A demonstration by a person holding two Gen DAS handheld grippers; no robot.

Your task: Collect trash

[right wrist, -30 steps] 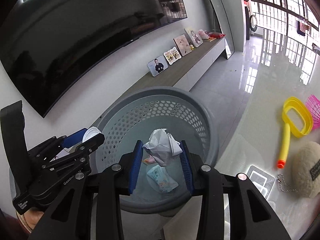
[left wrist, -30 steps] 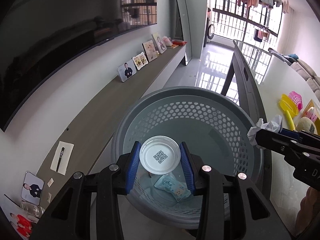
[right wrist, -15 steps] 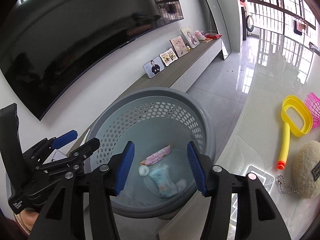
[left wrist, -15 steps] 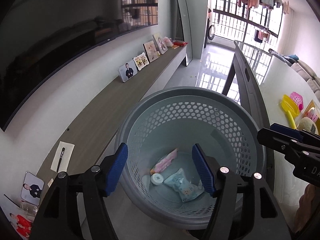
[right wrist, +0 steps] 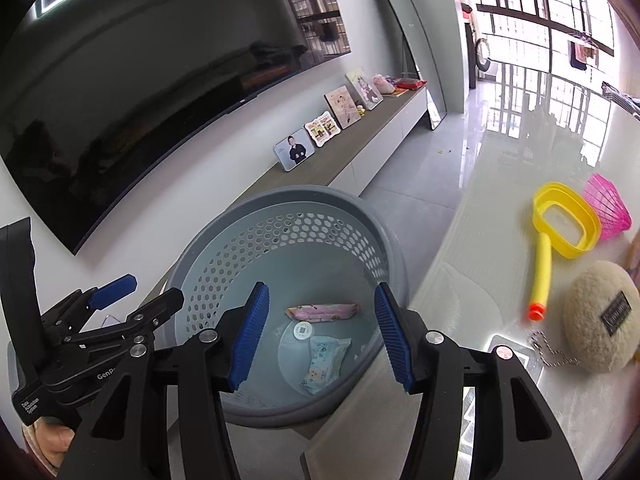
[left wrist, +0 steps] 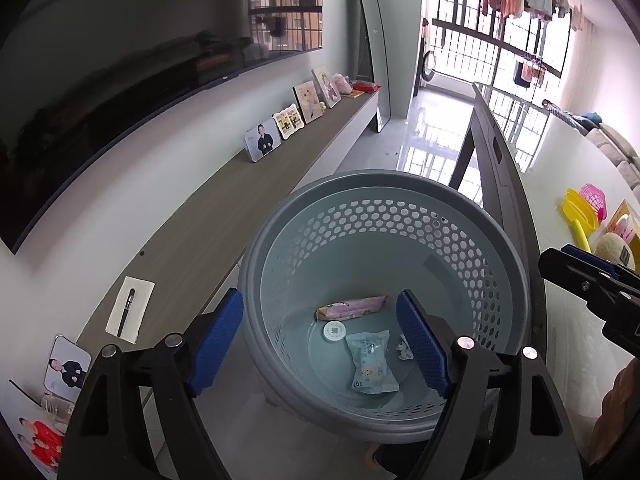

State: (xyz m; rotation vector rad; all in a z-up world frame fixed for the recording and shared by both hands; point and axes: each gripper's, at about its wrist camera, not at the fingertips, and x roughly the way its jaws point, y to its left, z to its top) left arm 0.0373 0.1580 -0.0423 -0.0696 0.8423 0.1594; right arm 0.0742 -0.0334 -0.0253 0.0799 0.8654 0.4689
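1. Both loads have dropped since a second ago: the white lid (left wrist: 334,331) once held by the left hand-held gripper (left wrist: 320,344) and the crumpled tissue (left wrist: 404,349) once held by the right hand-held gripper (right wrist: 320,332) now lie at the bottom of the grey basket (left wrist: 472,240), and both sets of jaws have spread from a pinch to wide.
2. Trash in the basket — a pink wrapper (left wrist: 352,307) lying crosswise, the lid just in front of it, a pale blue packet (left wrist: 372,360) beside the lid, the tissue at the packet's right.
3. Each hand-held gripper hovers above the basket's mouth, wide open, holding and touching nothing.
4. On the white surface (right wrist: 480,280) to the right sit a yellow scoop (right wrist: 560,232), a pink net (right wrist: 608,206) and a beige pouch (right wrist: 600,316) — these look like belongings, not trash.
5. Judging by that, any further pickup lies to the right, so the right hand-held gripper is nearer; no loose trash shows there from these views.
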